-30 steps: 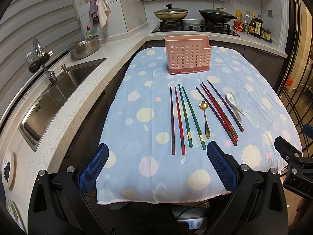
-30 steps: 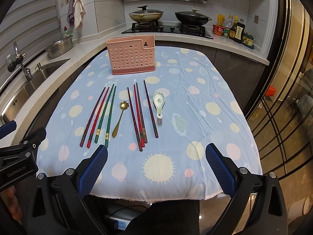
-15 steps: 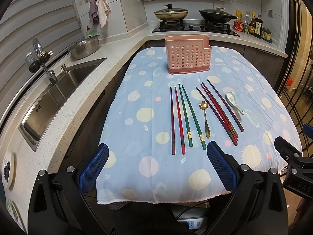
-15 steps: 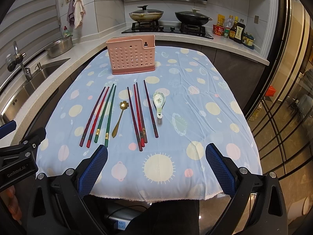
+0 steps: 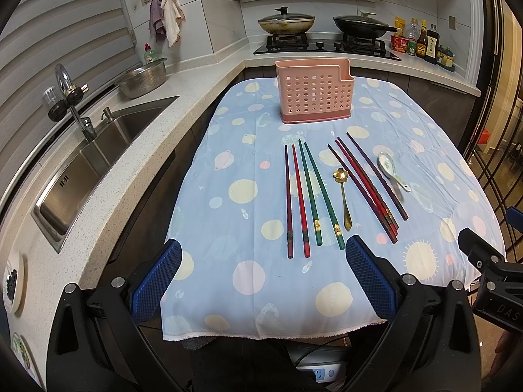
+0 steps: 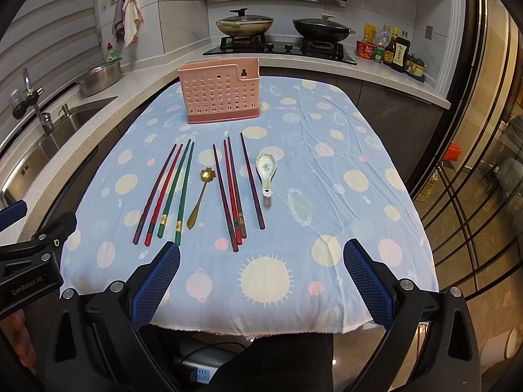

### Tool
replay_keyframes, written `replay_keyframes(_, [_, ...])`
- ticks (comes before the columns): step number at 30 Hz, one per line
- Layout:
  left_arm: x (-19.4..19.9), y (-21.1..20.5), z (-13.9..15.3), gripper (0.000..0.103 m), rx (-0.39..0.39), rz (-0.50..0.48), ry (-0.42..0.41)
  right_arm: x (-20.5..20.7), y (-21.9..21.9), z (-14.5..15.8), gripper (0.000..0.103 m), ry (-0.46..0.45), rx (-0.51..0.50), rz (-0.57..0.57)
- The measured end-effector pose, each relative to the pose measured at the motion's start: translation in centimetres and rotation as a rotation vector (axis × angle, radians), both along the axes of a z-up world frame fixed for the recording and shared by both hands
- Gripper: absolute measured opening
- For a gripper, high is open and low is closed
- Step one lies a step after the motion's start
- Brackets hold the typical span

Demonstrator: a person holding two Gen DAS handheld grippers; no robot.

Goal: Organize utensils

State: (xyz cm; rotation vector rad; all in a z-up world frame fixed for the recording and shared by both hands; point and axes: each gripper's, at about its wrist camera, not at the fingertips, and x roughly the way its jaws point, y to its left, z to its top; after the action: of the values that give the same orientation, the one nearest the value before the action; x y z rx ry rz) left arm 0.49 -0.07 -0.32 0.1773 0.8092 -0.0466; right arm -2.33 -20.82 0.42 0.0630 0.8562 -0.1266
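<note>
A pink perforated utensil holder (image 5: 314, 94) (image 6: 222, 95) stands at the far end of the blue spotted tablecloth (image 5: 228, 228). In front of it lie red and green chopsticks (image 5: 307, 196) (image 6: 170, 192), a gold spoon (image 5: 343, 196) (image 6: 200, 196), several dark red chopsticks (image 5: 369, 186) (image 6: 233, 192) and a white ceramic spoon (image 5: 390, 170) (image 6: 266, 171). My left gripper (image 5: 261, 277) is open and empty at the table's near edge. My right gripper (image 6: 261, 281) is open and empty there too.
A sink (image 5: 88, 166) and a steel bowl (image 5: 142, 76) are on the counter to the left. A stove with two pans (image 5: 323, 26) and sauce bottles (image 5: 425, 44) are behind the table. A glass door (image 6: 474, 163) is on the right.
</note>
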Motion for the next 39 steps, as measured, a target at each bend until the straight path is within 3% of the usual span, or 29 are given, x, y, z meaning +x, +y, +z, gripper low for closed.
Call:
replay_keyframes(17, [0.2, 0.6, -0.5, 0.096, -0.014, 0.002, 0.009, 0.4, 0.0, 0.1, 0.096, 0.004, -0.002, -0.004])
replay_keyframes(24, [1.9, 1.7, -1.8, 0.096, -0.049, 0.022, 0.061, 1.0, -0.8, -1.4, 0.096, 0.024, 0.001, -0.018])
replay_keyframes(30, [4.3, 2.7, -4.7, 0.096, -0.076, 0.032, 0.142, 2.2, -1.6, -2.4, 0.096, 0.047, 0.024, -0.033])
replay_keyframes(39, [7.3, 2.6, -9.5, 0.093, -0.052, 0.024, 0.216, 4.8, -2.6, -4.6, 0.096, 0.086, 0.057, -0.053])
